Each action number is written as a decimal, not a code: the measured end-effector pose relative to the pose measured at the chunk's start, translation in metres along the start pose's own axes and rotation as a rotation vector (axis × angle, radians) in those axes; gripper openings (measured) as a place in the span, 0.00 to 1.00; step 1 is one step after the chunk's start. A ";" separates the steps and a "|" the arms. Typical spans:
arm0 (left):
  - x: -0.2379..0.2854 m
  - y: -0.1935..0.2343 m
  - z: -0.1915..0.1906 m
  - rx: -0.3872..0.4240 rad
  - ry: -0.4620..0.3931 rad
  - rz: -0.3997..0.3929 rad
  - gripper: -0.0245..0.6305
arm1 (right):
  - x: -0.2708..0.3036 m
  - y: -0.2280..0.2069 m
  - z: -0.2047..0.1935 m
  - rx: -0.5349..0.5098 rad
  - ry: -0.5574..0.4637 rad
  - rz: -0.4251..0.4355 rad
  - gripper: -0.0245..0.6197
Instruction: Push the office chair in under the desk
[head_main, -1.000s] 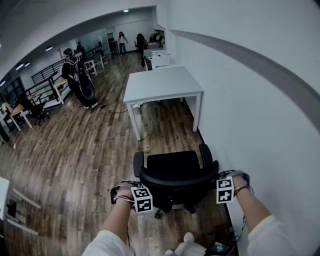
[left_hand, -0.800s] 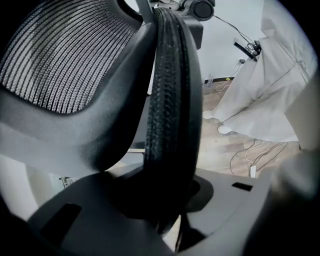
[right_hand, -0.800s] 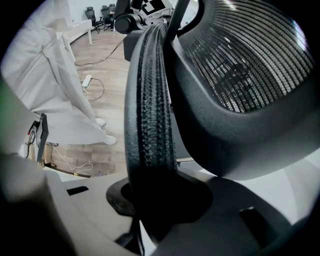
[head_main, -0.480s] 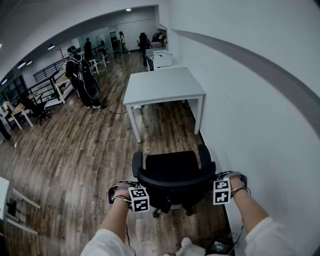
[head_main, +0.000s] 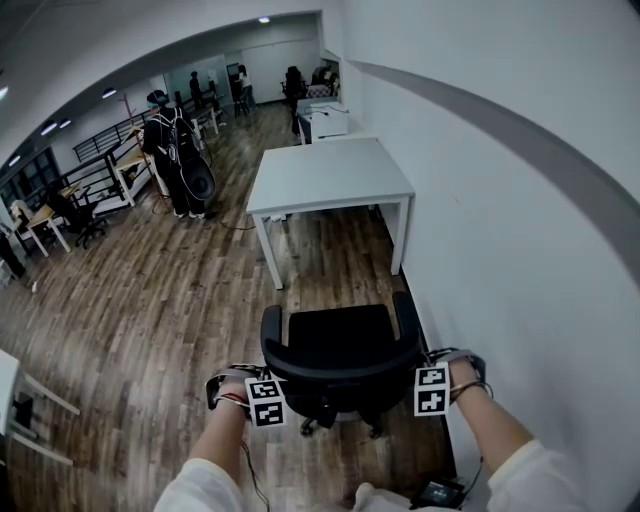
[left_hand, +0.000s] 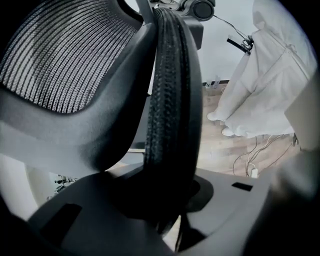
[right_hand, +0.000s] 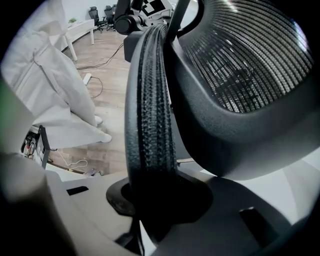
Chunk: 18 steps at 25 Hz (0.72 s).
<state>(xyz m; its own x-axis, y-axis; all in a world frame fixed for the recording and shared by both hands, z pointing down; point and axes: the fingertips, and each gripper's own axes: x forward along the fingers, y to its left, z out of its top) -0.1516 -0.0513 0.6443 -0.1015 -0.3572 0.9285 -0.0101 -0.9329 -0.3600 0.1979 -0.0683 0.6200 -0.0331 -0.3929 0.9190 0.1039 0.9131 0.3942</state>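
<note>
Closest to us, our left claw (head_main: 262, 388) and right claw (head_main: 432, 382) sit at either side of the office chair (head_main: 340, 345), each clamped on the ribbed backrest rim (left_hand: 170, 100). In both gripper views that dark rim fills the narrow gap between the jaws, which are drawn in tight on it, while the mesh panel (right_hand: 240, 60) bulges away to one side. We judge that the two-sided hold is there so the chair rolls straight instead of swivelling on its base, and that both claws point steeply down over the back so we can lean our weight into the push. The chair stands on the wooden floor (head_main: 150, 300) with its seat facing away from us toward the white surface (head_main: 330, 175), roughly in line with it but well apart, with bare boards between. The wall (head_main: 500, 200) runs close along the right, so there is little room to drift that way. Farther off, a person (head_main: 180, 165) stands among other desks, clear of the route.
</note>
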 end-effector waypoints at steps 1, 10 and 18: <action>0.001 0.002 -0.001 0.000 0.000 0.000 0.17 | 0.001 -0.002 0.001 0.000 -0.004 0.000 0.21; 0.012 0.039 0.007 0.000 -0.003 0.007 0.17 | 0.014 -0.037 -0.009 0.007 -0.010 -0.008 0.21; 0.029 0.084 0.020 0.003 -0.006 0.008 0.17 | 0.032 -0.079 -0.023 0.012 -0.012 -0.007 0.21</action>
<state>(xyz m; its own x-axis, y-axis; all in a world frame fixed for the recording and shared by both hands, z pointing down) -0.1356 -0.1411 0.6428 -0.0957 -0.3651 0.9260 -0.0066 -0.9301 -0.3674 0.2114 -0.1562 0.6181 -0.0458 -0.3979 0.9163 0.0920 0.9117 0.4005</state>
